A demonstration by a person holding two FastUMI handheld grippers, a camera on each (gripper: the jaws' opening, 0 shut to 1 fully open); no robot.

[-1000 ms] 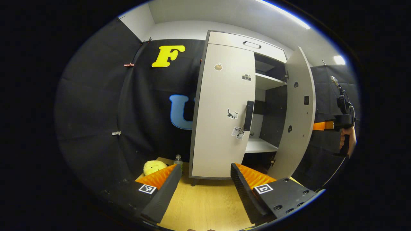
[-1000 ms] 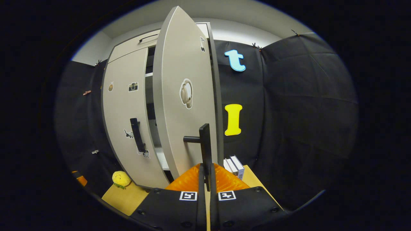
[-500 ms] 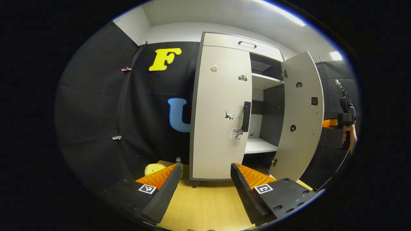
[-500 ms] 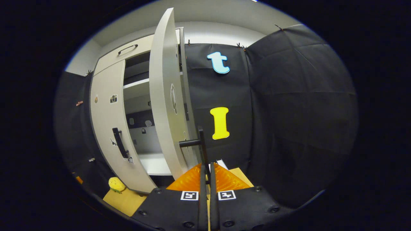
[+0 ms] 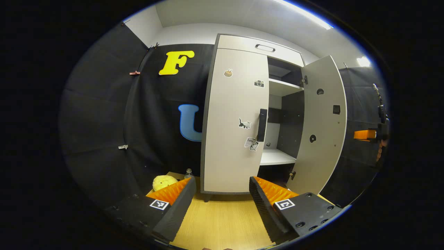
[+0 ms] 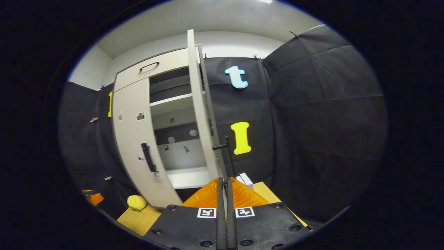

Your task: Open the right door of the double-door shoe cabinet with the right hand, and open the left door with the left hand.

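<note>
In the left gripper view, the left gripper (image 5: 220, 194) hangs with its jaws wide apart and nothing between them, over a wooden floor (image 5: 222, 222). Just beyond stands the cabinet (image 5: 242, 114): its left door (image 5: 232, 139) is closed, with a dark handle (image 5: 262, 119) at its inner edge, and the right door (image 5: 322, 128) is swung wide, baring white shelves (image 5: 277, 157). A yellow plush (image 5: 164, 181) and a bottle (image 5: 188, 173) lie left of the cabinet. In the right gripper view, the right gripper (image 6: 225, 187) has its jaws pressed together on the lower end of the right door's handle (image 6: 227, 156). The door (image 6: 201, 114) shows edge-on. White boxes (image 6: 244, 179) sit behind it.
</note>
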